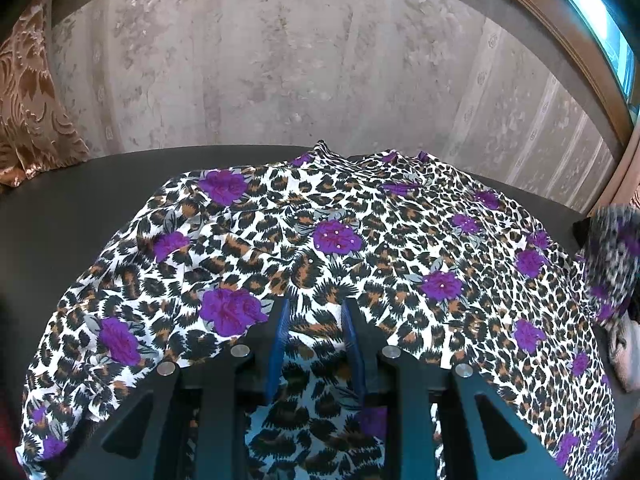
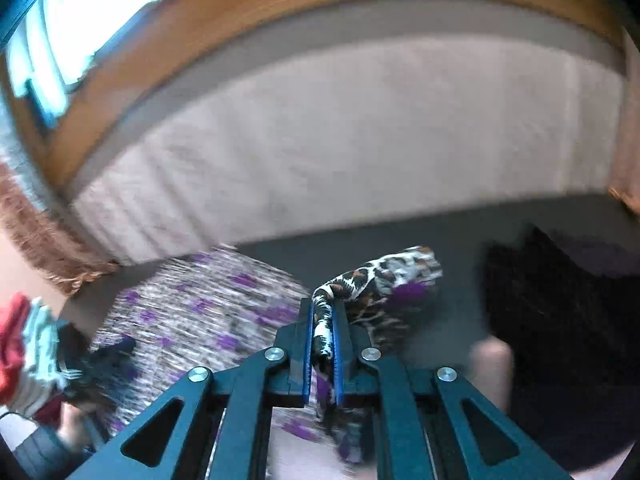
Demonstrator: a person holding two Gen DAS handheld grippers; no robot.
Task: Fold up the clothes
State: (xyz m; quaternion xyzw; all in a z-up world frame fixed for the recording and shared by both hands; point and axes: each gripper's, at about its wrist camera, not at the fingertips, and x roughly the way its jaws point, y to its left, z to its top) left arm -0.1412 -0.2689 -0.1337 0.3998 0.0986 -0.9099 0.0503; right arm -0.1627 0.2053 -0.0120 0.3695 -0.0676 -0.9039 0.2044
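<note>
1. The leopard-print garment (image 1: 320, 248) with purple flowers lies spread across the dark table (image 1: 60, 216).
2. The left gripper (image 1: 314, 320) rests over its near edge, jaws part open, cloth between them.
3. The right gripper (image 2: 322, 320) is clamped on a bunched fold of the garment, lifted off the table.

The garment (image 1: 320, 248) lies spread across the worktop (image 1: 80, 208), reaching out ahead of the left gripper (image 1: 314, 320), whose jaws stand over its near part. A wall (image 1: 280, 80) rises behind the worktop. One edge of the garment runs between the right gripper (image 2: 322, 320) jaws, the rest lying to their left.
</note>
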